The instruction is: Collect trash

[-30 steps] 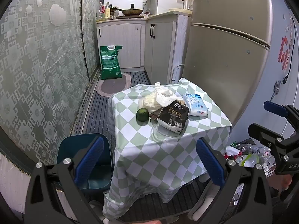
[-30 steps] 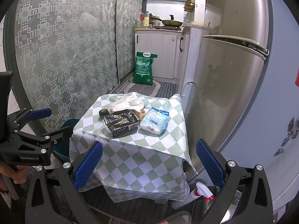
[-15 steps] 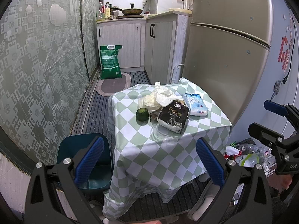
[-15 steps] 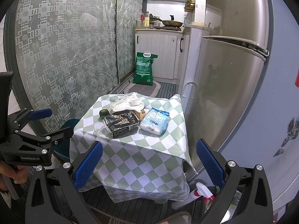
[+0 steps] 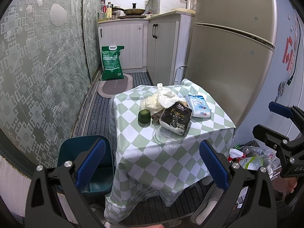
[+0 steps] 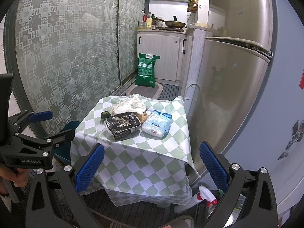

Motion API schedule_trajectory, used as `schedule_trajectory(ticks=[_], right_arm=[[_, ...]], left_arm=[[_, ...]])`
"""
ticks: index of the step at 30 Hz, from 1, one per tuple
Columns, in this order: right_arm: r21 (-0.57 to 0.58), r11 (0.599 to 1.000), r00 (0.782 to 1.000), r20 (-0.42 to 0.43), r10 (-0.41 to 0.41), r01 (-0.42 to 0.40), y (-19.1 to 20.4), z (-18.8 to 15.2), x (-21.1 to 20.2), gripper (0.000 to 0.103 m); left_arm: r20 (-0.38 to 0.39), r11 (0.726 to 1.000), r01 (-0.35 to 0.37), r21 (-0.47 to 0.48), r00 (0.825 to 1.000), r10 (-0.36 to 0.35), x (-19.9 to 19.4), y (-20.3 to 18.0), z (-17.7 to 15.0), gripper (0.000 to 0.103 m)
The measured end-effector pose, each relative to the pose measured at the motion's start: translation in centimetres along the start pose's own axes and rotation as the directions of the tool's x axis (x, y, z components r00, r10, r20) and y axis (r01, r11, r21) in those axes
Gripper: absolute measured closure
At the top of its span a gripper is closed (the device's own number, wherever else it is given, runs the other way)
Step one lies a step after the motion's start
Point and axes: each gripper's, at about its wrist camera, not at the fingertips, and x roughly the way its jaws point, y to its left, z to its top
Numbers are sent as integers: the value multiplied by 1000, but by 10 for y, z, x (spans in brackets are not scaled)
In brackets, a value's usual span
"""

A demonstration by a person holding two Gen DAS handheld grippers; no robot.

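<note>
Both grippers hang in the air in front of a small table (image 5: 212, 117) with a checked cloth. The left gripper (image 5: 152, 163) has its fingers wide apart and holds nothing. The right gripper (image 6: 152, 165) is the same. The trash sits on the table: a black pack (image 5: 175, 117), with a white bag (image 5: 161, 98) at 11 o'clock, a blue and white pack (image 5: 198, 106) at 2 o'clock and a green fruit (image 5: 144, 116) at 9 o'clock. A blue bin (image 5: 70, 150) stands on the floor at 8 o'clock from the table.

fridge (image 5: 228, 53) right | green sack (image 5: 111, 63) on floor | pan (image 5: 134, 10) on counter
</note>
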Motion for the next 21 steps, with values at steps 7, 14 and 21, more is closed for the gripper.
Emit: schedule_trajectory(ticks=[7, 14, 21], right_arm=[[-3, 1000, 1000, 0, -3, 3, 0, 0, 0, 3], [-4, 1000, 1000, 0, -2, 2, 0, 0, 0, 3], [-5, 1000, 1000, 1, -3, 3, -1, 0, -1, 3]], left_arm=[[-1, 1000, 1, -1, 1000, -1, -1, -1, -1, 2], [-1, 1000, 1, -1, 1000, -1, -1, -1, -1, 2], [-1, 1000, 0, -1, 1000, 0, -1, -1, -1, 2]])
